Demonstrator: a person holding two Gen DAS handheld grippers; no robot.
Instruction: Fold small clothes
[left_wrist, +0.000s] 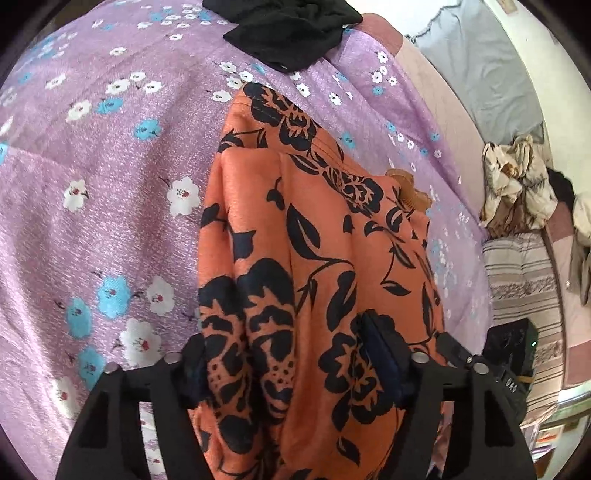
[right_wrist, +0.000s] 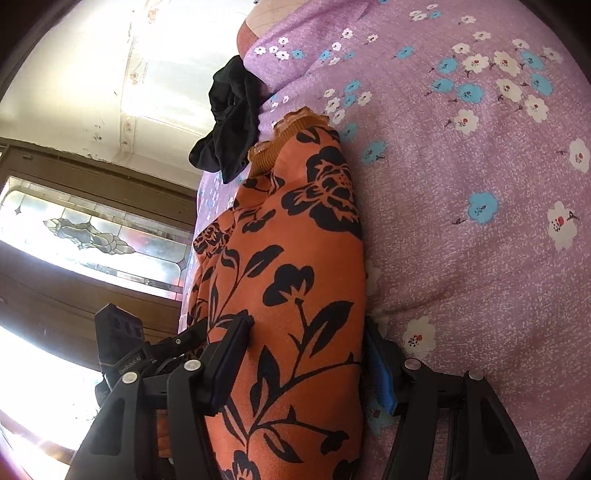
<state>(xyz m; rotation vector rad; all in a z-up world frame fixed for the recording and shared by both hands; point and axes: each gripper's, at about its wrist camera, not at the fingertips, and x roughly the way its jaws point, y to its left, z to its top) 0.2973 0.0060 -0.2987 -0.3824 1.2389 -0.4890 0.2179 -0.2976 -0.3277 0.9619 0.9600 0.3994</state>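
An orange garment with black flowers (left_wrist: 314, 229) lies bunched in a long roll on the purple flowered bedsheet (left_wrist: 110, 166). My left gripper (left_wrist: 286, 356) is shut across its near end, one pad against each side of the thick bundle. In the right wrist view the same orange garment (right_wrist: 295, 240) fills the gap of my right gripper (right_wrist: 306, 354), and both pads press on it. Its ribbed orange trim (right_wrist: 291, 125) shows at the far end. The bedsheet (right_wrist: 461, 184) spreads to the right.
A black garment (left_wrist: 288, 33) lies crumpled at the far edge of the bed, and the black garment (right_wrist: 229, 122) sits just beyond the trim. A heap of pale cloth (left_wrist: 517, 184) and a striped cushion (left_wrist: 524, 288) are at the right. A leaded window (right_wrist: 92, 232) is at the left.
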